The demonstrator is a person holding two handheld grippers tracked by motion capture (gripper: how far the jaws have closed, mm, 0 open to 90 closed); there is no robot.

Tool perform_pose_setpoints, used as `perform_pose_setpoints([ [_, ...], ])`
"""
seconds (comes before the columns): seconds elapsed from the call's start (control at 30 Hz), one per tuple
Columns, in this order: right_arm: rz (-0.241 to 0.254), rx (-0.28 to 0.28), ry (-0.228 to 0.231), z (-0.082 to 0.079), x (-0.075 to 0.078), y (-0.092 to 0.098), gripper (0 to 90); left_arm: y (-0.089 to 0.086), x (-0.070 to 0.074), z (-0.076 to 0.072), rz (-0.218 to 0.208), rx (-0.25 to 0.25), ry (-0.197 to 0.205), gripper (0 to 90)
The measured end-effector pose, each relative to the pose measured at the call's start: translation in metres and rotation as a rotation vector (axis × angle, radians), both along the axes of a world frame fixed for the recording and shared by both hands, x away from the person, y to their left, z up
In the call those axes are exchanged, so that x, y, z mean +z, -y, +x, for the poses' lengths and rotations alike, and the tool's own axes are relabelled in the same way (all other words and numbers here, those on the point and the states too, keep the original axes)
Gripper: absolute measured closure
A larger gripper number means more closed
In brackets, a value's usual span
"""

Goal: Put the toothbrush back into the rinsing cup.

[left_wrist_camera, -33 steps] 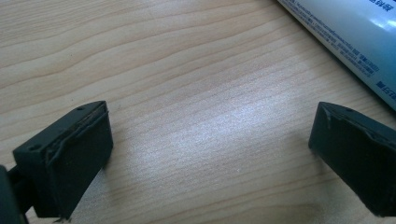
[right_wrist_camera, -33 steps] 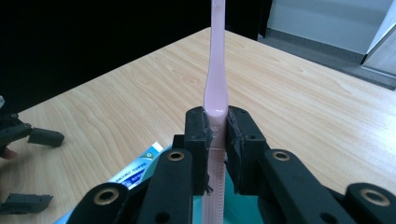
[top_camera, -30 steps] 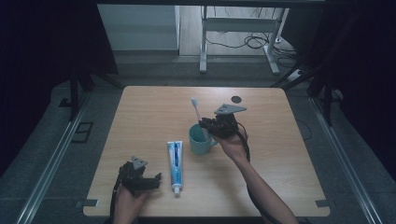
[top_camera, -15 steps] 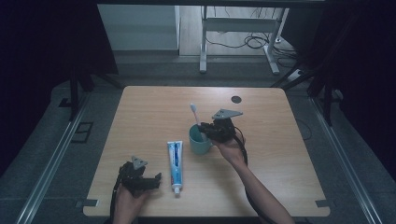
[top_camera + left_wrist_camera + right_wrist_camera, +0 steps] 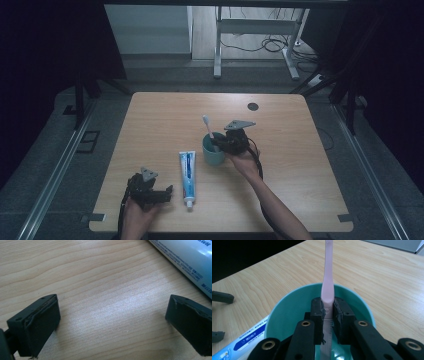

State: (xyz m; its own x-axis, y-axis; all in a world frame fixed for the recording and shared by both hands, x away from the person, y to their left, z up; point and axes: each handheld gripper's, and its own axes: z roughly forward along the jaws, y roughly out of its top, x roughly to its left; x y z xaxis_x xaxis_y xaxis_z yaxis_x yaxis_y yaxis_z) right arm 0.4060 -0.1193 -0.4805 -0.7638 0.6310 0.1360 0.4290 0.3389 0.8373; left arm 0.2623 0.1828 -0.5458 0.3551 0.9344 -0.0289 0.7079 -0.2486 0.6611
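A teal cup point(image 5: 212, 150) point(image 5: 287, 312) stands near the middle of the wooden table point(image 5: 165, 115). My right gripper point(image 5: 224, 143) point(image 5: 328, 312) is shut on a pink toothbrush point(image 5: 207, 126) point(image 5: 327, 285), whose lower end hangs inside the cup while its head points up. A white and blue toothpaste tube point(image 5: 187, 177) point(image 5: 185, 260) point(image 5: 242, 343) lies on the table left of the cup. At the table's front left my left gripper point(image 5: 161, 194) point(image 5: 112, 325) rests open on the wood, with bare table between its jaws and the tube just beyond them.
A small dark round hole point(image 5: 253, 106) sits in the table near its far right side. Beyond the far edge stand a white table frame point(image 5: 250, 30) and cables point(image 5: 260, 45) on the floor. Dark rails run along both sides.
My right gripper has come down with the toothbrush, so its lower end now sits deeper in the cup. The left gripper has stayed put.
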Motion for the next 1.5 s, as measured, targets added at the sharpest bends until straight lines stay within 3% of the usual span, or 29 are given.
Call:
perform_pose_setpoints([
  [0.33, -0.02, 0.013, -0.015, 0.001, -0.001, -0.001, 76.5, 0.0, 0.0, 0.0, 0.0, 0.0, 0.0, 0.0],
  [0.77, -0.042, 0.021, 0.015, -0.002, 0.009, 0.001, 67.3, 0.0, 0.0, 0.0, 0.0, -0.001, 0.001, 0.0],
  [1.07, -0.054, 0.033, 0.054, -0.013, 0.022, 0.008, 54.3, 0.0, 0.0, 0.0, 0.0, 0.001, 0.002, 0.0],
  [1.5, -0.068, 0.041, 0.054, -0.026, 0.028, 0.029, 33.5, 0.0, 0.0, 0.0, 0.0, 0.003, 0.003, 0.5],
])
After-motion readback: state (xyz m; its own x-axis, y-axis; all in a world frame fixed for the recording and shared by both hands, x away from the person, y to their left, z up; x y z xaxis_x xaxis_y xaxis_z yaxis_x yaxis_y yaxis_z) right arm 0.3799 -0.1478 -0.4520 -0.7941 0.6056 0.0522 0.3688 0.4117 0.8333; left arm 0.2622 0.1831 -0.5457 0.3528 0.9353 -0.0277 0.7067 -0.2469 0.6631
